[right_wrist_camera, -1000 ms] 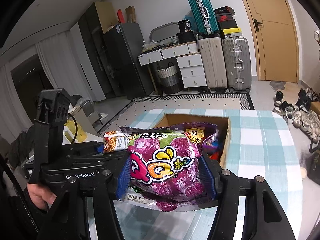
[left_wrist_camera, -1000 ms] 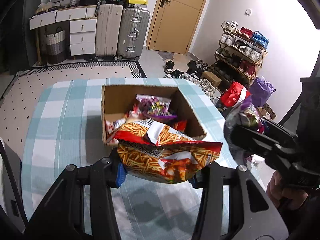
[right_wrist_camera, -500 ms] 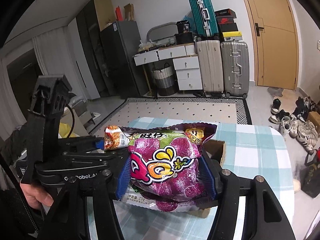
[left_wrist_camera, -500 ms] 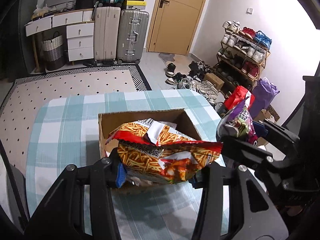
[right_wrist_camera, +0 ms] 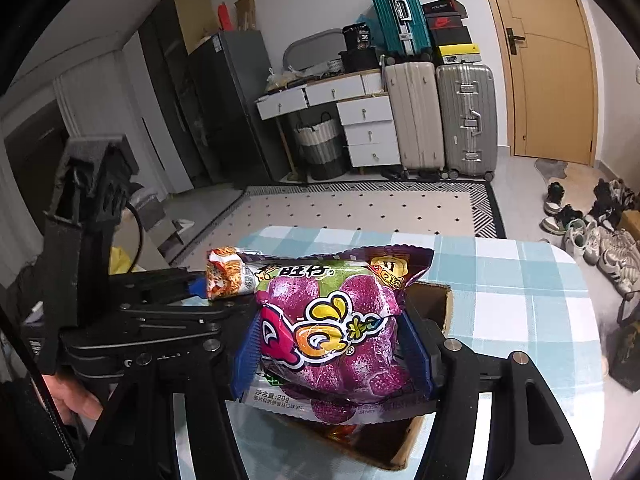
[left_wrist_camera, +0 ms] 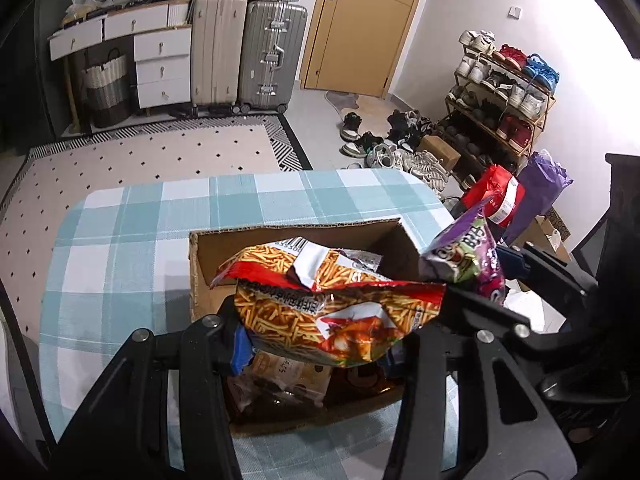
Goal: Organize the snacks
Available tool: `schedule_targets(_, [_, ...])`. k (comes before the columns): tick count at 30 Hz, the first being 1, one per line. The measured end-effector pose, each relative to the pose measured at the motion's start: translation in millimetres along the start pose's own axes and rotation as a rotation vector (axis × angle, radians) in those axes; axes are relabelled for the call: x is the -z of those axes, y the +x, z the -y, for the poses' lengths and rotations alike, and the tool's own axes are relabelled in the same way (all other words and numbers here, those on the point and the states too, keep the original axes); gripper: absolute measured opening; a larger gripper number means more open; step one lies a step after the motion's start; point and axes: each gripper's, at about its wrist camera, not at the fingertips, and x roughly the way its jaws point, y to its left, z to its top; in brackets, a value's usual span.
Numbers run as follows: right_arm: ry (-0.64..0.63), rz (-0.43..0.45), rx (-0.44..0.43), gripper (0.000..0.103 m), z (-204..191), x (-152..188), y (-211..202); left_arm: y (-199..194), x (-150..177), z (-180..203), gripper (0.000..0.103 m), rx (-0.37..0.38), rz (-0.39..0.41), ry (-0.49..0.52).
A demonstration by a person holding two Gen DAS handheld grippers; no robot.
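Two sets of jaws clamp snack bags over the cardboard box (left_wrist_camera: 294, 236): left gripper (left_wrist_camera: 320, 344) on the fries bag (left_wrist_camera: 332, 308), right gripper (right_wrist_camera: 332, 352) on the purple bag (right_wrist_camera: 332, 332)

Snack packets (left_wrist_camera: 280, 376) crowding cardboard box (left_wrist_camera: 296, 236).

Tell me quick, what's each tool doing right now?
Left tool: closed on the orange fries snack bag, above the cardboard box.
Right tool: closed on the purple gummy bag.
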Motion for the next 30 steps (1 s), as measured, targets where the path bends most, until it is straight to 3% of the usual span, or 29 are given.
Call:
schedule_targets(4, [0.002,-0.024,0.036,0.072,6,3,15,19,2,-8,0.053,-0.031,-0.023,-0.016])
schedule_targets(6, [0.016,-0.027,0.041,0.079,12,4,18,21,4,-12,0.067,-0.048,-0.009,-0.017])
schedule_targets(9, [0.04,-0.007,0.023,0.088,22,8,15,19,6,-16,0.076,-0.057,0.019,-0.02])
schedule_targets(20, [0.002,0.04,0.025,0.091,9,14,-23,-13,24,-6,0.079,-0.092,0.049,-0.004])
schedule_targets(30, [-0.026,0.106,0.037,0.094,-21,33,-75,-72,52,16,0.082,-0.133,0.104,0.01])
